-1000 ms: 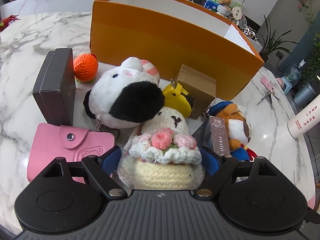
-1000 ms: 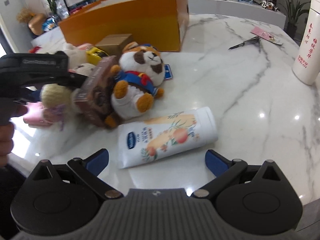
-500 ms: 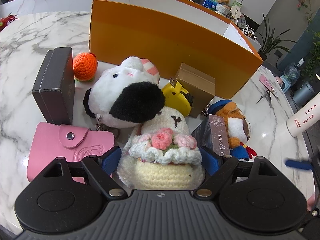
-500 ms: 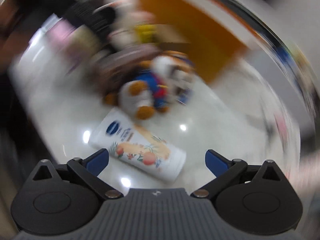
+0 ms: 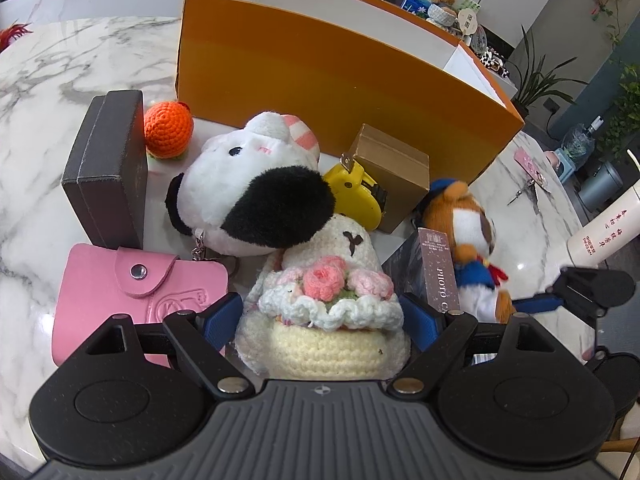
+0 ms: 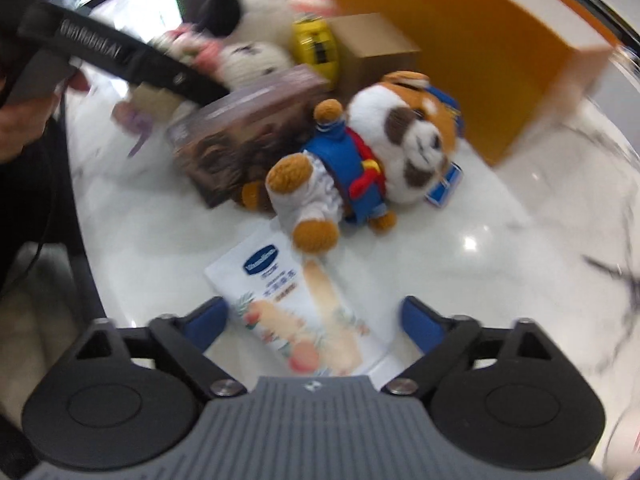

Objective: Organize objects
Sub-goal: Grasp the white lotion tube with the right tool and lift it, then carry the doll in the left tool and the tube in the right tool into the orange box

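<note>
No object is yet stored in the orange box (image 5: 340, 76). The crochet doll (image 5: 320, 316) is gripped by the left gripper (image 5: 320, 320) fingers. The right gripper (image 6: 312, 320) fingers, just closing, straddle the lotion tube (image 6: 304, 312) ungripped near the bench edge.

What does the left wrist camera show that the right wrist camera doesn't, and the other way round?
Only the left wrist view shows the flat pink snap-button wallet, the orange crocheted ball and the upright dark grey case. Only the right wrist view shows the white lotion tube with fruit print lying between the right gripper fingers. Both show the open orange cardboard box, the brown-and-white plush in blue clothes and the yellow tape measure.
</note>
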{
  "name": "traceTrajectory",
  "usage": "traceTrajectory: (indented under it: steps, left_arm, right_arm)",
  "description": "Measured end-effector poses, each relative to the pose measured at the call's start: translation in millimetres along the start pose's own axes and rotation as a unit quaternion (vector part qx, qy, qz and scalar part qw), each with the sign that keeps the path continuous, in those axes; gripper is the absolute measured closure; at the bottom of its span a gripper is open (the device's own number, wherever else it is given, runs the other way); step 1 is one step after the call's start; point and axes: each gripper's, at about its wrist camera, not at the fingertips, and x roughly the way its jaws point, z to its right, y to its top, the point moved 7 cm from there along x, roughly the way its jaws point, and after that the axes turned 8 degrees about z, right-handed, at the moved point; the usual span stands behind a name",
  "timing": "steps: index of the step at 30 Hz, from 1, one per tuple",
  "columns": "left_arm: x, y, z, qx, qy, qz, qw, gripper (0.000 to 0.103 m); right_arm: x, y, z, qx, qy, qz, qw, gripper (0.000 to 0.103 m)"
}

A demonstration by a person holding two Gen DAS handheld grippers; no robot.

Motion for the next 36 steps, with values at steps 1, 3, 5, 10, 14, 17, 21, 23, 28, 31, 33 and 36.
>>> traceTrajectory:
  steps: [1,3,5,10,14,17,21,23,28,31,33,36]
  left_arm:
    - [0,0,0,-0.001,-0.001,0.000,1.0000,0.003]
    - [0,-1,0,0.000,-0.001,0.001,1.0000,0.003]
    - [0,-2,2,0.002,0.000,0.004,1.0000,0.003]
    - [1,-5,4,0.015,0.004,0.009,0.9998,0.002]
    - [8,-12,5,0.021,-0.001,-0.018,0.9996,0.000]
    - [11,-14,8,0.051,0.013,-0.010,0.9986,0.000]
    - [10,-15,10,0.058,0.012,-0.004,0.9982,0.008]
    - [7,-14,9,0.056,0.006,0.000,0.9984,0.012]
    - [-3,-14,10,0.066,0.004,0.006,0.9978,0.016]
    - [-11,-12,9,0.070,0.001,0.012,0.9975,0.017]
    - [-17,-11,7,0.067,-0.005,0.014,0.9976,0.017]
    - [-26,-8,6,0.062,-0.016,0.021,0.9977,0.017]
  right_arm:
    - [-4,-3,2,0.012,-0.011,0.006,1.000,0.026]
    - [-11,-11,1,0.026,-0.034,0.015,0.999,0.033]
    - [-16,-16,-6,0.039,-0.046,0.029,0.998,0.038]
    - [-13,-14,-22,0.063,-0.071,0.053,0.994,0.040]
    - [-5,-7,-23,0.076,-0.083,0.057,0.992,0.040]
    - [-8,-10,-25,0.080,-0.085,0.064,0.991,0.042]
    - [-13,-14,-32,0.075,-0.086,0.063,0.991,0.050]
    - [-14,-15,-34,0.073,-0.089,0.061,0.991,0.052]
    - [-17,-18,-36,0.083,-0.093,0.056,0.991,0.054]
    - [-24,-17,-38,0.097,-0.097,0.061,0.989,0.054]
    - [-29,-16,-39,0.106,-0.100,0.068,0.987,0.054]
    - [-39,-14,-40,0.119,-0.103,0.080,0.984,0.054]
